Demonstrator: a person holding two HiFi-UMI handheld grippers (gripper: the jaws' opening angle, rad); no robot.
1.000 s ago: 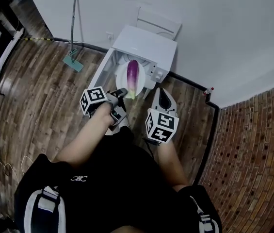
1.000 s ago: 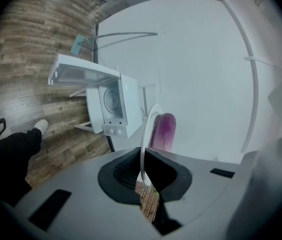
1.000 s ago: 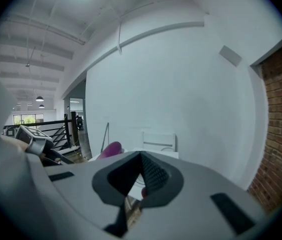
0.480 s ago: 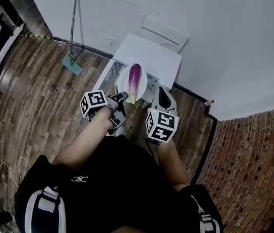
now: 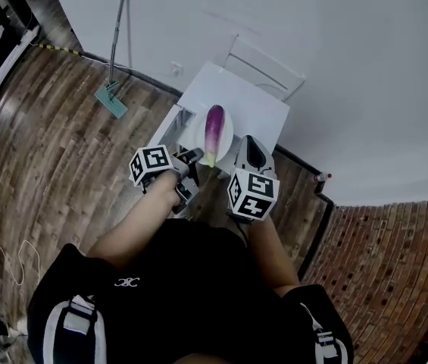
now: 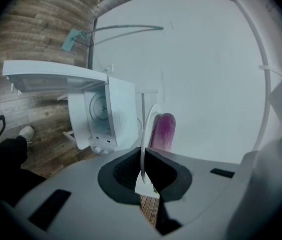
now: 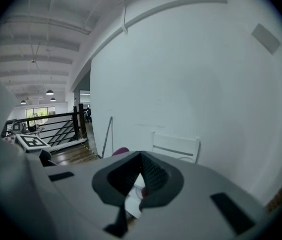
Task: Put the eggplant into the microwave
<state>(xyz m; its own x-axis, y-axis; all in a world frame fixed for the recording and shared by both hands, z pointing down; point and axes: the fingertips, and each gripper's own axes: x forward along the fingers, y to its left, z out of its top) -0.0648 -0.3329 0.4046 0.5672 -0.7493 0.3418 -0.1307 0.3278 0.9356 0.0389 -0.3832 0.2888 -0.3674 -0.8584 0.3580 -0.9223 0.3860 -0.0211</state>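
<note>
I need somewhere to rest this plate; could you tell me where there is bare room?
The microwave top is bare, as is the floor between it and the mop. Its front is crowded with the plate, left gripper and right gripper.

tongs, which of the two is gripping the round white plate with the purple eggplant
The left tongs: their jaws pinch the rim of the round white plate carrying the purple eggplant. The right tongs sit shut beside it.

No legible text; white emblem (image 5: 125, 282) on black shirt (image 5: 191, 271) unreadable.
</note>
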